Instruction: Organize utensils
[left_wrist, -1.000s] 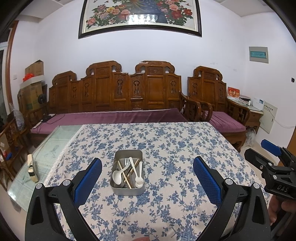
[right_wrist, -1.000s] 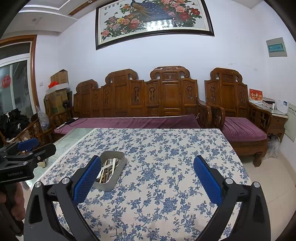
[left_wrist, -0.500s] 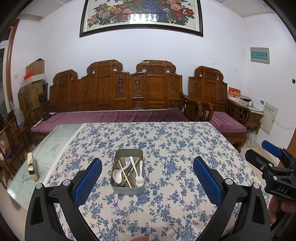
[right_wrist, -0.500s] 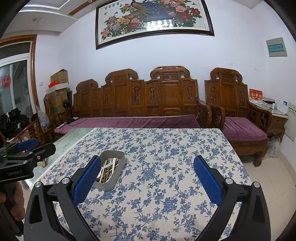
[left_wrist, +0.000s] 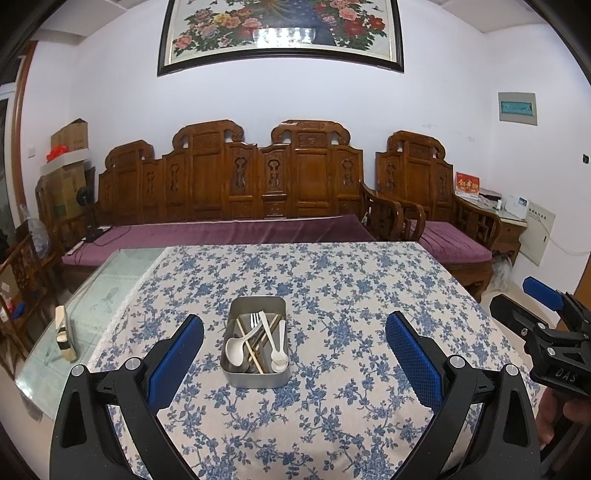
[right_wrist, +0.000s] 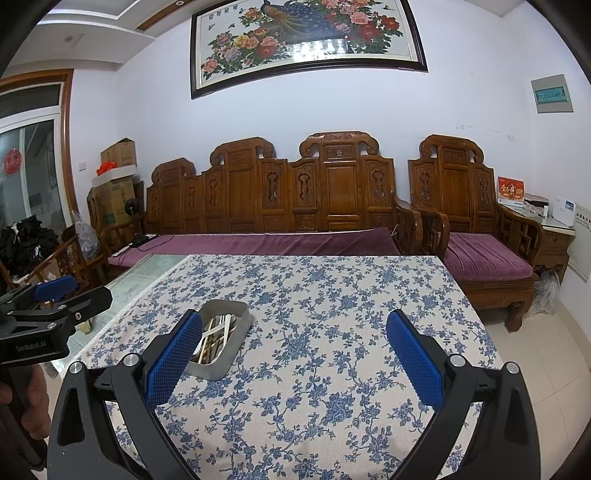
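Observation:
A grey metal tin (left_wrist: 255, 376) sits on the blue-flowered tablecloth (left_wrist: 332, 295). Inside lie a white spoon (left_wrist: 236, 349), a white fork (left_wrist: 275, 345), a metal fork (left_wrist: 254, 320) and wooden chopsticks (left_wrist: 248, 347). My left gripper (left_wrist: 293, 354) is open, held back from the tin, which shows between its blue pads. My right gripper (right_wrist: 293, 354) is open too and holds nothing; the tin (right_wrist: 221, 339) lies just beyond its left finger (right_wrist: 173, 358), partly hidden by it. Each gripper appears at the edge of the other's view.
Bare glass tabletop (left_wrist: 96, 306) lies left of the cloth, with a small wooden block (left_wrist: 64, 334) on it. A carved wooden sofa (left_wrist: 236, 192) with purple cushions stands behind the table, an armchair (left_wrist: 439, 206) to its right. A hand (right_wrist: 26, 398) grips the left tool.
Both views have barely shifted; the left wrist view has tilted slightly upward. The tin and utensils have not moved, and both grippers stay open.

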